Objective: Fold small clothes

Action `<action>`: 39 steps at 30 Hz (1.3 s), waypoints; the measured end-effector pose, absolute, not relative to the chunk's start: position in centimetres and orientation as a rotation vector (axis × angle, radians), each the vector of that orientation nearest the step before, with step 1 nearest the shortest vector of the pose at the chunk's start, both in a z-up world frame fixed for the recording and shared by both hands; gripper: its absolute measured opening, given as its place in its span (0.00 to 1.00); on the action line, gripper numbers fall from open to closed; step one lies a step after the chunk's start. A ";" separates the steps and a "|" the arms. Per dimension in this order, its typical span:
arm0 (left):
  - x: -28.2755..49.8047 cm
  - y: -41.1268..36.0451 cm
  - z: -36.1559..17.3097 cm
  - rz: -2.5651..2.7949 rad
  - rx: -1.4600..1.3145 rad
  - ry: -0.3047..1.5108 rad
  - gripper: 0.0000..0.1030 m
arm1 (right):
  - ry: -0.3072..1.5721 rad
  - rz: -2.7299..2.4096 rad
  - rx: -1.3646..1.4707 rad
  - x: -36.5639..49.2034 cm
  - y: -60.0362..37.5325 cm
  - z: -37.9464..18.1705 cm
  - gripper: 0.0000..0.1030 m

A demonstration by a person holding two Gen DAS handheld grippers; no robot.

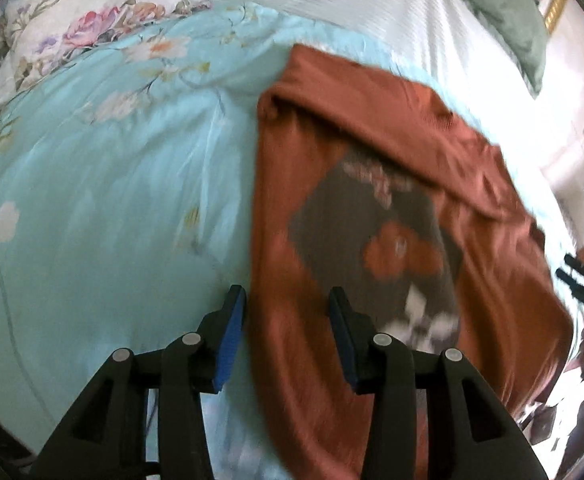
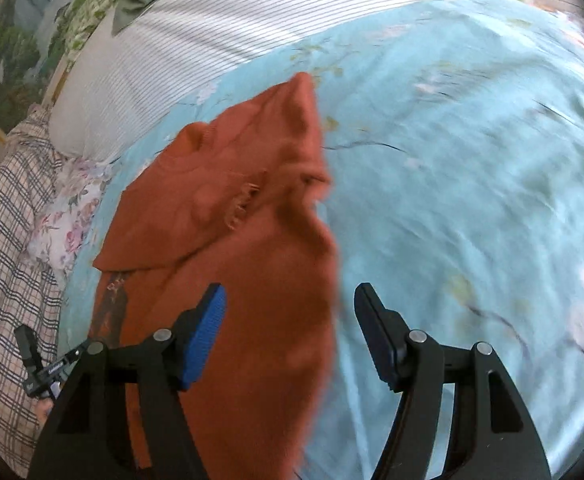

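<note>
Blue-padded, my left gripper [image 1: 288,300] and right gripper [image 2: 288,300] both stand apart over the rust-orange shirt [image 1: 371,208], gripping nothing — its side edges lie between them. At twelve o'clock it spreads part-folded on the turquoise quilt [image 1: 112,200], probably for flat creasing.

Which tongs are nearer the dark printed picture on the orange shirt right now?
Left. The left tongs hover open right beside the dark print. The right tongs, also open, sit over the orange shirt at its plain far edge.
</note>
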State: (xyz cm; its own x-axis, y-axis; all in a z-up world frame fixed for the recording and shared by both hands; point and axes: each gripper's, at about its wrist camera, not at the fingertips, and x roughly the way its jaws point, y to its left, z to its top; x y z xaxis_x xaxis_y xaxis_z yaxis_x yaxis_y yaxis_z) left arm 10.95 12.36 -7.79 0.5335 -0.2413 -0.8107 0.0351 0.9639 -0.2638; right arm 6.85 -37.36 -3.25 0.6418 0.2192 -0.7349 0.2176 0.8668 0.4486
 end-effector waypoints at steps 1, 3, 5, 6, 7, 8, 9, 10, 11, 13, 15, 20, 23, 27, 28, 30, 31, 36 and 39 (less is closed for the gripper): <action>10.3 12.3 -7.9 -0.167 -0.216 0.997 0.42 | 0.902 -0.010 0.539 5.8 -37.6 -3.6 0.65; 8.5 12.2 -8.1 -0.173 -0.187 0.993 0.42 | 0.937 0.004 0.530 4.3 -37.5 -4.2 0.65; 6.8 12.3 -8.1 -0.192 -0.179 0.989 0.42 | 0.950 0.089 0.526 2.3 -36.5 -4.7 0.65; 5.8 12.1 -8.2 -0.215 -0.180 0.990 0.42 | 0.953 0.160 0.534 1.4 -35.9 -4.8 0.65; 5.0 12.1 -8.3 -0.233 -0.180 0.991 0.43 | 0.957 0.243 0.550 0.3 -35.3 -5.0 0.65; 4.3 11.9 -8.4 -0.244 -0.174 0.989 0.43 | 0.959 0.300 0.555 -0.4 -34.8 -5.1 0.65; 3.4 11.6 -8.5 -0.251 -0.156 0.981 0.43 | 0.964 0.335 0.548 -1.0 -34.4 -5.2 0.65; 3.0 11.5 -8.5 -0.255 -0.145 0.977 0.43 | 0.971 0.370 0.531 -1.8 -33.9 -5.4 0.65; 2.7 11.3 -8.6 -0.259 -0.141 0.980 0.43 | 0.968 0.390 0.523 -2.3 -33.7 -5.6 0.65; 2.2 11.5 -8.5 -0.277 -0.151 1.002 0.43 | 0.949 0.438 0.539 -3.0 -33.7 -5.7 0.65; 2.0 11.7 -8.5 -0.297 -0.159 1.027 0.42 | 0.940 0.491 0.577 -3.1 -33.8 -6.0 0.66; 1.6 11.5 -8.8 -0.293 -0.114 1.070 0.36 | 0.898 0.540 0.581 -2.9 -33.2 -6.8 0.59; 1.3 11.2 -8.7 -0.273 -0.056 1.082 0.19 | 0.916 0.510 0.561 -2.5 -32.9 -7.3 0.11; 1.1 12.2 -9.1 -0.288 -0.092 1.113 0.16 | 0.899 0.505 0.610 -3.4 -34.7 -7.6 0.08; 1.0 12.4 -9.2 -0.302 -0.110 1.121 0.18 | 0.899 0.510 0.619 -3.5 -35.0 -7.6 0.08; 1.0 12.4 -9.5 -0.327 -0.139 1.139 0.27 | 0.904 0.529 0.636 -3.4 -35.2 -7.8 0.10; 1.0 12.2 -9.7 -0.337 -0.148 1.145 0.34 | 0.908 0.536 0.640 -3.2 -35.0 -7.9 0.10; 1.2 11.4 -10.1 -0.367 -0.148 1.132 0.40 | 0.924 0.564 0.636 -2.8 -34.2 -8.7 0.10; 1.1 11.6 -10.2 -0.389 -0.144 1.126 0.09 | 0.937 0.586 0.633 -2.9 -34.2 -9.3 0.11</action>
State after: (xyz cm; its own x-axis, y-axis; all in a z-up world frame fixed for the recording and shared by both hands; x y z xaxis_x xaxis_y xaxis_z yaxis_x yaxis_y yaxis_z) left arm 1.11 11.60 -10.21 0.3719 -0.3736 -0.8498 0.2300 0.9240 -0.3055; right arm -2.89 -34.23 -9.26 0.4673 0.6989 -0.5414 -0.1815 0.6752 0.7150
